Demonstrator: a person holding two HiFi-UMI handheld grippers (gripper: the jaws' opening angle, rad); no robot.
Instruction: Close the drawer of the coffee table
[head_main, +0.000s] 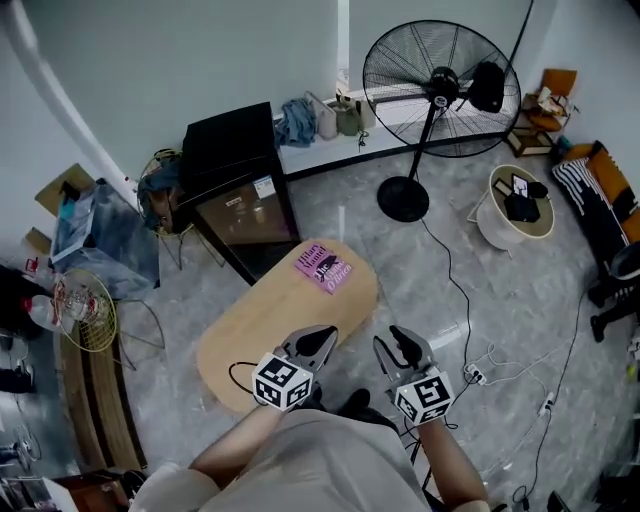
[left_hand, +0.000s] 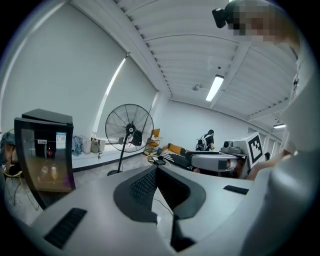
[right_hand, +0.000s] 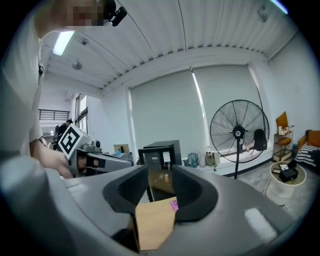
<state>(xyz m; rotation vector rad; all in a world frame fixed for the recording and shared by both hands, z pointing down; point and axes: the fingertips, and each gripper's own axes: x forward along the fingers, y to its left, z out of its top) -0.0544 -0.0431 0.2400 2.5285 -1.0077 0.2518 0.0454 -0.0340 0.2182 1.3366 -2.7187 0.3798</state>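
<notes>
Head view first, working left to right. Clutter and a wire basket (head_main: 85, 310) sit well off to the left, so that side won't bother anything. The black cabinet (head_main: 235, 185) stands just past the far left end of the coffee table (head_main: 260, 320), so I reckon a hard shove that slides the table that way could knock them together. It'd probably send the purple book (head_main: 323, 267) on the far end skating too.

The drawer itself isn't visible anywhere. The tabletop hides it from above, so I can't tell which side it's on or how far out it is.

The left gripper (head_main: 322, 335) hangs over the near edge of the table with its jaws pinched together and nothing in them. That makes a decent blunt pusher. The right gripper (head_main: 393, 340) is just off the near right edge, jaws apart and empty, with only the tabletop showing through the gap. My worry is those spread tips catching a drawer lip, or a push off to one side twisting the drawer so it jams.

There's bare floor to the right of the table, but a cable (head_main: 455, 290) snakes down it to a power strip (head_main: 475, 376) near the person's feet, a likely trip or snag. The fan (head_main: 440, 90) and round side table (head_main: 490, 225) are well clear.
</notes>
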